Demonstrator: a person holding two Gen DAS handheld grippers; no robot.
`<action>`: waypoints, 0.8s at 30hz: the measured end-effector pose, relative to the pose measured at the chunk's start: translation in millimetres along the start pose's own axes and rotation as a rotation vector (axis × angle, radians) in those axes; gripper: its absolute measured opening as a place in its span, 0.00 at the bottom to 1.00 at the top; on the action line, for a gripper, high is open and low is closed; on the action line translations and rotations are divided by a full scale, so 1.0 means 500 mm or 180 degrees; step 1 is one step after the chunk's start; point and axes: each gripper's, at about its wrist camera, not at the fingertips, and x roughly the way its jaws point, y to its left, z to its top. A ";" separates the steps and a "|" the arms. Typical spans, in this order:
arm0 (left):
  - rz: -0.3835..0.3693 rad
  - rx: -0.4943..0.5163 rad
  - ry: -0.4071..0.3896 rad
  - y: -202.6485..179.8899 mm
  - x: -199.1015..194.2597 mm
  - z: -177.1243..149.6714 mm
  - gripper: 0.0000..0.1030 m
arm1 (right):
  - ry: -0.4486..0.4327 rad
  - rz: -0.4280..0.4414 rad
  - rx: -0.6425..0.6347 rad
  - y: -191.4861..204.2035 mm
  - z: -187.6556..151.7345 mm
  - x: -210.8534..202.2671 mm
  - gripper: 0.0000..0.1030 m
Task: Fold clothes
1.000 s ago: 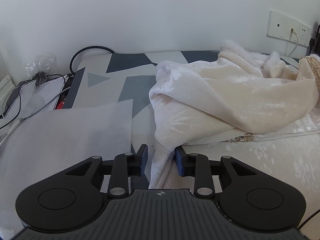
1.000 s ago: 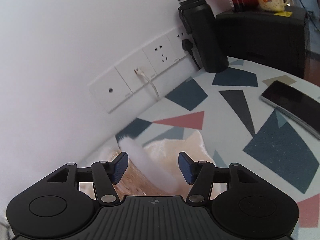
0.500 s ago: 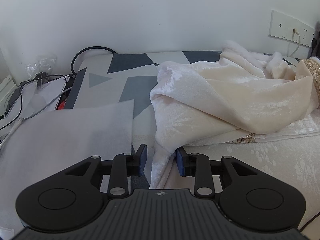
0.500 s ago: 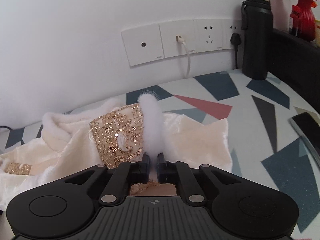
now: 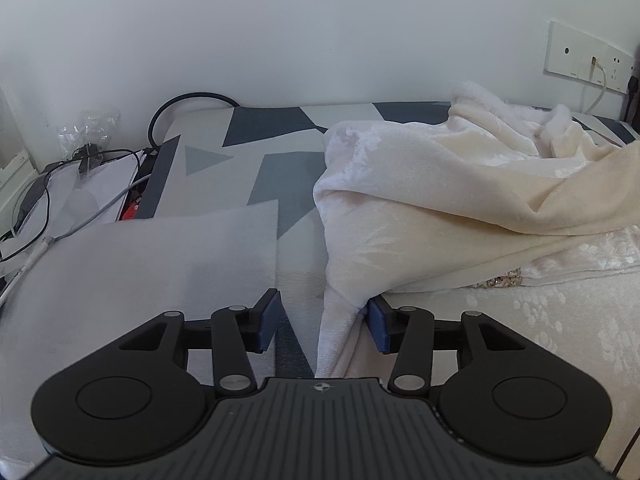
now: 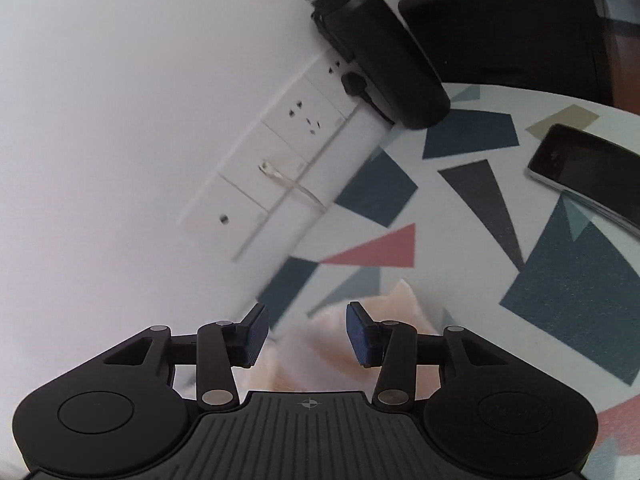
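A cream velvet garment (image 5: 460,208) lies heaped on the patterned table cover (image 5: 272,128), with a gold sequin trim (image 5: 500,280) peeking out underneath. My left gripper (image 5: 324,324) is low at the garment's near left corner. Its jaws are opening, and a hanging fold of cloth stands between them, touching only the right pad. In the right wrist view, my right gripper (image 6: 308,334) is rolled to one side and its jaws are opening. A blurred corner of the cream garment (image 6: 328,340) lies below and between the pads, not pinched.
A white foam sheet (image 5: 140,272) and tangled cables (image 5: 80,168) lie left of the garment. By the wall sockets (image 6: 280,168) stands a black bottle (image 6: 380,52) next to a black box (image 6: 500,20). A phone (image 6: 588,172) rests on the table at right.
The left jaws have widened around the garment's fold. The right gripper, shut on the fur-trimmed cuff half a second ago, has let it go, rolled and swung toward the wall.
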 end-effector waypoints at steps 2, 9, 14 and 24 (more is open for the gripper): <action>0.0006 0.0000 -0.0006 0.000 0.000 -0.001 0.47 | 0.0042 -0.0229 -0.0290 -0.002 -0.019 0.014 0.46; 0.0051 0.0006 0.0015 -0.006 -0.002 0.002 0.47 | -0.0224 -0.0528 -0.1777 0.048 -0.116 0.041 0.74; 0.0083 -0.0083 0.0073 -0.006 0.000 0.008 0.47 | -0.0430 -0.0332 -0.2265 0.079 -0.124 0.098 0.95; 0.0116 0.0006 0.0055 -0.011 -0.002 0.010 0.47 | -0.0368 -0.0090 -0.1845 0.066 -0.066 0.057 0.00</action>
